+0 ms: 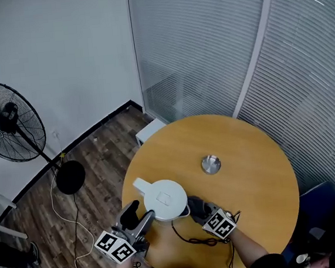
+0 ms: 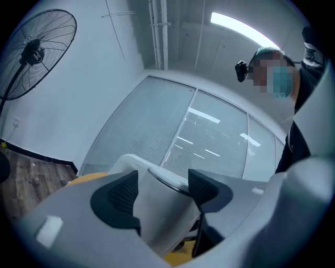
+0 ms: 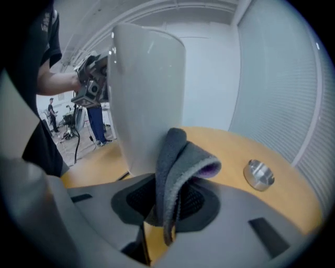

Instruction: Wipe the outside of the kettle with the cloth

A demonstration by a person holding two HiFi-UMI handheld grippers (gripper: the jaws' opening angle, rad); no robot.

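A white kettle [image 1: 164,199] stands near the front edge of the round wooden table [image 1: 248,146]. My left gripper [image 1: 138,217] reaches it from the front left. In the left gripper view the left gripper [image 2: 162,191] has its dark pads closed on a white part of the kettle [image 2: 163,214], seemingly its handle. My right gripper [image 1: 199,210] is at the kettle's right side, shut on a folded grey cloth [image 3: 177,157]. The cloth rests against the lower wall of the kettle [image 3: 149,89] in the right gripper view, just above the right gripper [image 3: 167,201].
A small round metal piece [image 1: 210,164] lies at the table's middle. A black cable [image 1: 192,238] runs over the table's front. On the wood floor stand a black fan [image 1: 10,122] and a white box [image 1: 149,130]. Slatted glass walls close the back and right.
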